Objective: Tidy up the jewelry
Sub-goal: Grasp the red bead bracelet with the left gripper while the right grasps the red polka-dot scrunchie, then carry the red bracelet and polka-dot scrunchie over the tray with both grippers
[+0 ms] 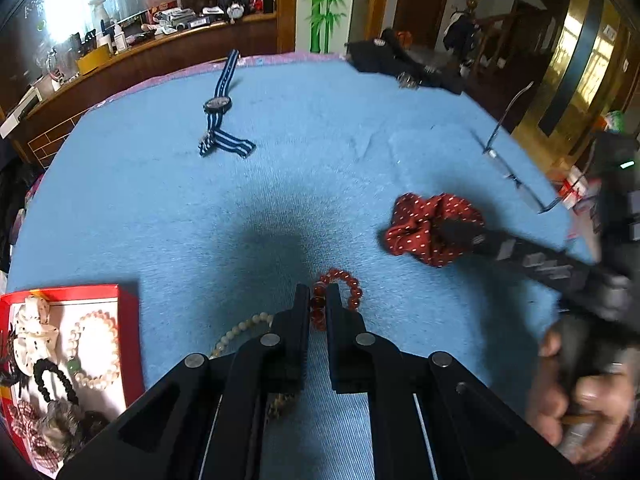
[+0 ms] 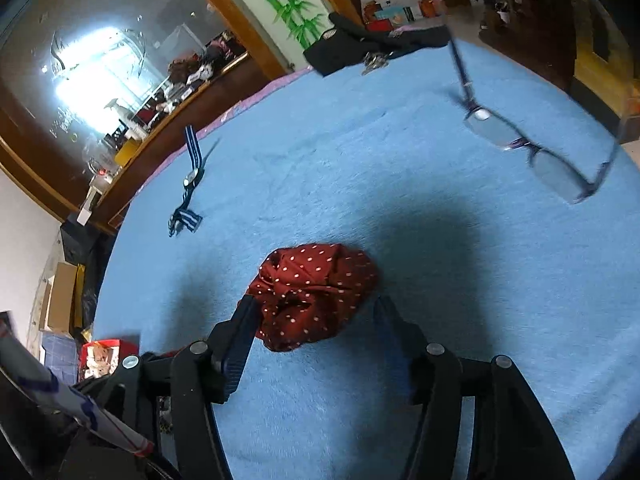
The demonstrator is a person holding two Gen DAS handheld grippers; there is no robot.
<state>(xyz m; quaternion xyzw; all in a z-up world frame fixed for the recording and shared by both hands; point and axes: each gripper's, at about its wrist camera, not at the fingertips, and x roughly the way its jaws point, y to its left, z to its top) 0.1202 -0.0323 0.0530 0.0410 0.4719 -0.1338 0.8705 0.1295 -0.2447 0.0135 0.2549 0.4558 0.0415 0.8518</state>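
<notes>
In the left wrist view my left gripper (image 1: 317, 292) is shut on a red bead bracelet (image 1: 346, 280) that lies on the blue cloth (image 1: 320, 168). A cream bead strand (image 1: 240, 328) lies just left of its fingers. My right gripper (image 2: 316, 302) is open and straddles a red scrunchie with white dots (image 2: 316, 272). Its left finger touches the fabric, and its right finger stands at the scrunchie's edge. The left wrist view shows the same scrunchie (image 1: 420, 224) with the right gripper (image 1: 456, 232) lying over it.
A red box (image 1: 130, 320) at the near left holds bead bracelets and hair ties. A watch with a striped strap (image 1: 218, 106) lies far left. Glasses (image 2: 532, 152) rest far right. A dark garment (image 2: 360, 48) and keys sit at the cloth's far edge.
</notes>
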